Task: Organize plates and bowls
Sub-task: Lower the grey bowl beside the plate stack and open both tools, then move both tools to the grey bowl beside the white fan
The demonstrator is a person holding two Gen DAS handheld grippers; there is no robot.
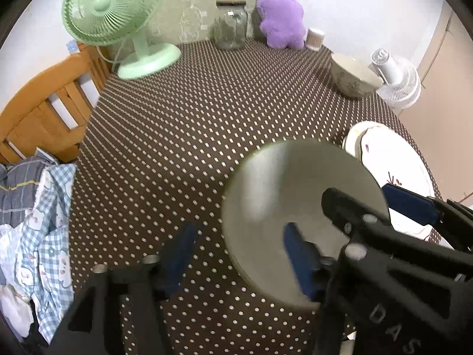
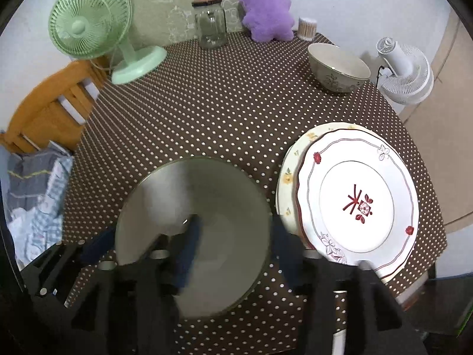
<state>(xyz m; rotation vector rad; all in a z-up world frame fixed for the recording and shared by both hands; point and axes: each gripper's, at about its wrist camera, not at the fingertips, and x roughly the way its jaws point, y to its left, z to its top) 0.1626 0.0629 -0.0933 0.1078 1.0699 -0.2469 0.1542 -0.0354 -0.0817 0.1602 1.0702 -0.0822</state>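
Note:
A plain grey-green bowl (image 2: 195, 207) sits low on the dotted tablecloth, blurred in both views. My left gripper (image 1: 239, 257) is open astride the bowl's (image 1: 295, 195) left rim, one blue pad inside and one outside. My right gripper (image 2: 238, 251) is open astride its right rim, with the outer pad close to the plates. Just right of the bowl, a white plate with red motifs (image 2: 354, 201) lies on a cream plate with yellow flowers (image 2: 288, 174). A floral bowl (image 2: 337, 68) stands at the far right of the table.
At the back of the table stand a green fan (image 2: 88, 20), a glass jar (image 2: 210, 26), a purple plush (image 2: 266, 9) and a toothpick holder (image 2: 307, 28). A white fan (image 2: 405, 71) sits off the table's right edge. A wooden chair (image 2: 50, 103) with clothes (image 2: 35, 195) is at the left.

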